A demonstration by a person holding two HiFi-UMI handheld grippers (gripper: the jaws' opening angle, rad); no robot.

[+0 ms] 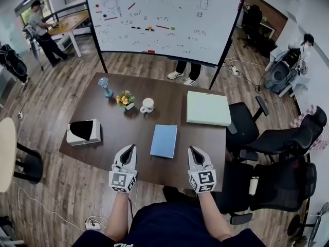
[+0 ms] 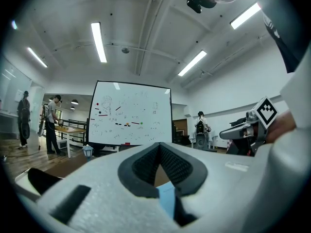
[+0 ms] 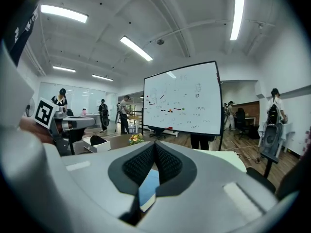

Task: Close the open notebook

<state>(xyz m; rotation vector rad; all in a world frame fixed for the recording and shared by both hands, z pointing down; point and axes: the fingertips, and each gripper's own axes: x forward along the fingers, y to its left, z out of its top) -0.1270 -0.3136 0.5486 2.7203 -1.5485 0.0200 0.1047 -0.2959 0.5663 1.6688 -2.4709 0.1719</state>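
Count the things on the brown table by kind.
Blue closed notebook: 1
Pale green flat box: 1
White mug: 1
Small pot of orange flowers: 1
Blue lantern-shaped ornament: 1
White open box with black inside: 1
Total: 6

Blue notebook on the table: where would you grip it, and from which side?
Probably the near short edge of the notebook, coming in low from the person's side. It lies flat and closed, that edge facing the left tongs and right tongs, both shut now.

wood floor [image 1: 51,107], whiteboard [image 1: 164,14], black office chairs [image 1: 282,184]
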